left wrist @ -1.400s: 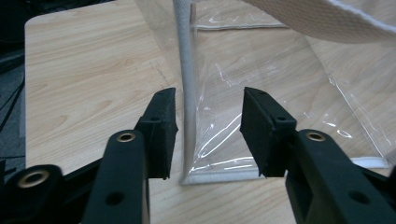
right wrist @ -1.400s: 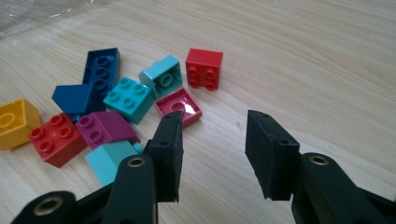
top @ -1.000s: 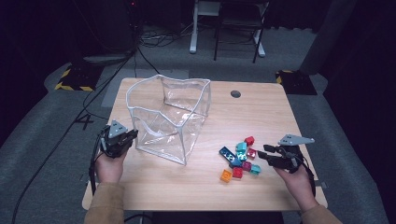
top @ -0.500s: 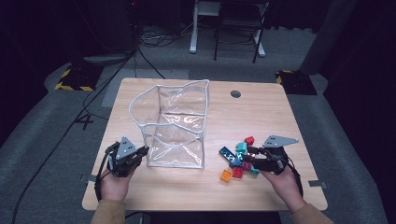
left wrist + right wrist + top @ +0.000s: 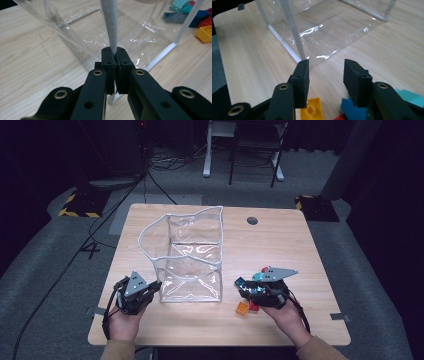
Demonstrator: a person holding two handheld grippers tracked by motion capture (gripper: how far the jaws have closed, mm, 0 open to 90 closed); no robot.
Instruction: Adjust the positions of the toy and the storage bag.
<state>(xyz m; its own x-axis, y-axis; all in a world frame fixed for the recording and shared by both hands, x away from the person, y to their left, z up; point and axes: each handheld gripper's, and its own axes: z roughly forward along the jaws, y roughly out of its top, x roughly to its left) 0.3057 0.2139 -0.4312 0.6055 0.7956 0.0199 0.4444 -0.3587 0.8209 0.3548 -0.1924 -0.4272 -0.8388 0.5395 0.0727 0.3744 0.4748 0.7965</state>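
- Clear plastic bag (image 5: pixel 192 262): stands open-topped near the middle of the wooden table (image 5: pixel 285 245), its white-trimmed rim sagging at the 12 o'clock side. No brick can be seen through its walls.
- Left gripper (image 5: pixel 156 286): at the bag's 7 o'clock corner. The left gripper view shows the jaws pinched tight on the bag's grey-white corner trim (image 5: pixel 110 27), which rises straight up from between them (image 5: pixel 115 53).
- Right gripper (image 5: pixel 241 286): at about 4 o'clock from the bag, low over the bricks. In the right gripper view (image 5: pixel 325 72) the jaws stand a narrow gap apart with only bare table between the pads; nothing is held.
- Toy bricks: a loose cluster under and just beside the right gripper, among them an orange brick (image 5: pixel 242 308), a red brick (image 5: pixel 254 308) and, close under the jaws, a yellow brick (image 5: pixel 312 110) and a blue brick (image 5: pixel 352 108).
- Progress, as judged: the bag is steadied and ready, but filling has not begun. Every visible brick lies on the table, so picking up the first brick and all later transfers remain.
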